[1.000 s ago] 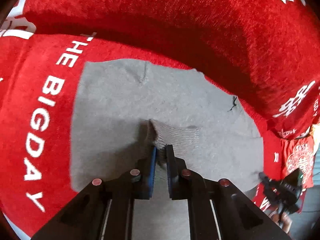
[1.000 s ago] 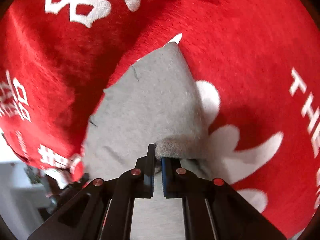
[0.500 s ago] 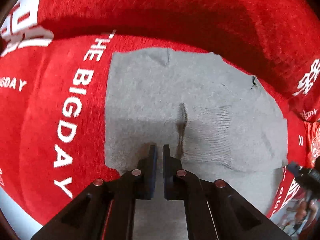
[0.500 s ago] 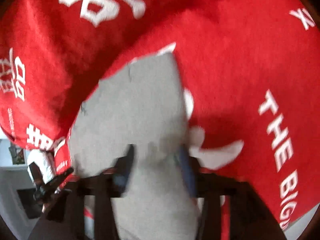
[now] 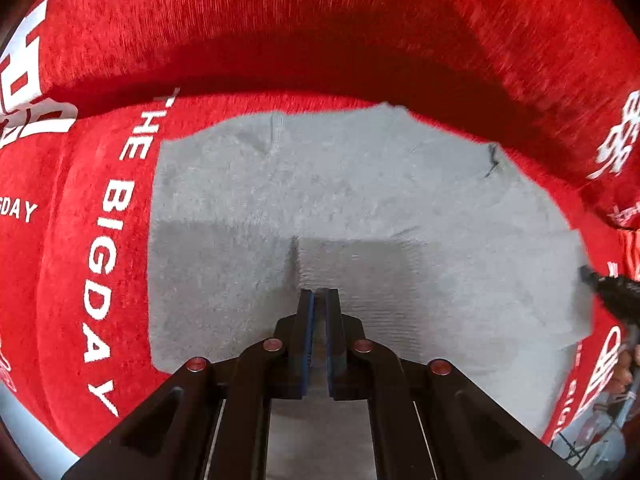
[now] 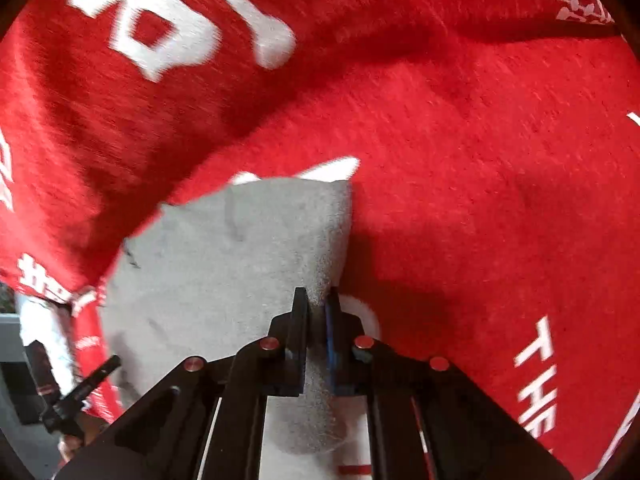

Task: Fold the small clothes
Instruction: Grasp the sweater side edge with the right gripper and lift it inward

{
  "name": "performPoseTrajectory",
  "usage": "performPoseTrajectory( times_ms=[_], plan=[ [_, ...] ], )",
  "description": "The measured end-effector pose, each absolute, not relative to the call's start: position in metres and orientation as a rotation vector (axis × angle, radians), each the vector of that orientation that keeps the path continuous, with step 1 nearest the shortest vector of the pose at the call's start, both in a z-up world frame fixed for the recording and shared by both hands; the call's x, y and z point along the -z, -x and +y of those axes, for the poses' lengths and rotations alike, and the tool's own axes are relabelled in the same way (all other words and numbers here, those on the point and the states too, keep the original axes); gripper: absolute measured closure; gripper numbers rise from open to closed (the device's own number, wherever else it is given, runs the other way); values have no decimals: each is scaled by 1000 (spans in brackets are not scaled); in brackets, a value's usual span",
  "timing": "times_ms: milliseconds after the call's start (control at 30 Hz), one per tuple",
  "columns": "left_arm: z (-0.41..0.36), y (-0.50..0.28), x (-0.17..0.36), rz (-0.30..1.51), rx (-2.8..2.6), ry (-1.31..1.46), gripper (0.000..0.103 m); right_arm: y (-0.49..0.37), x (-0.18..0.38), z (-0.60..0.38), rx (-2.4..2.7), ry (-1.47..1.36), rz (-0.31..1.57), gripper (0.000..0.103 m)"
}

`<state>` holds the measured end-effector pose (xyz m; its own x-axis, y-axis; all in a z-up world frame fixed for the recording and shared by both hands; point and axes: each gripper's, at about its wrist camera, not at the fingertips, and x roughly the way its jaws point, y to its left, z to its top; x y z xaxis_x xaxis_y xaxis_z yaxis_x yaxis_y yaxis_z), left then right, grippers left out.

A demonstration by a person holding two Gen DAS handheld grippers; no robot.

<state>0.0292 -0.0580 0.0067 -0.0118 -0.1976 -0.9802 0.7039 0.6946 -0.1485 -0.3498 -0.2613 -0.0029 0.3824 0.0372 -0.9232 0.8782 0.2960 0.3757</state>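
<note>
Shut left claw [image 5: 319, 300] over grey garment [image 5: 360, 200]

The garment [image 5: 360, 208] lies spread flat on the printed cloth [image 5: 100, 240] that covers the surface, with cloth showing past it on every side. In the left wrist view, the left tool [image 5: 319, 294] is over the garment's near middle, its tip at the left near corner of a folded-over flap [image 5: 360, 264] on top of the garment. A raised roll of the cloth [image 5: 320, 32] runs behind the garment's far edge. Lettering [image 5: 108, 240] runs along the garment's left side. The right tool [image 6: 318, 300] sits at the garment's right edge, fabric between its fingers. The left tool shows again at the right view's near left [image 6: 80, 392].
</note>
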Motion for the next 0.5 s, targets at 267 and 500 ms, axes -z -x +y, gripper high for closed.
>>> performPoseTrajectory(
  times_ms=[267, 500],
  plan=[
    [-46, -22, -2, 1415, 725, -522, 97, 362, -10, -251, 781, -1161, 1054, 82],
    [-26, -17, -16, 1427, 670, -529, 97, 315, -41, -178, 436, -1290, 942, 59]
  ],
)
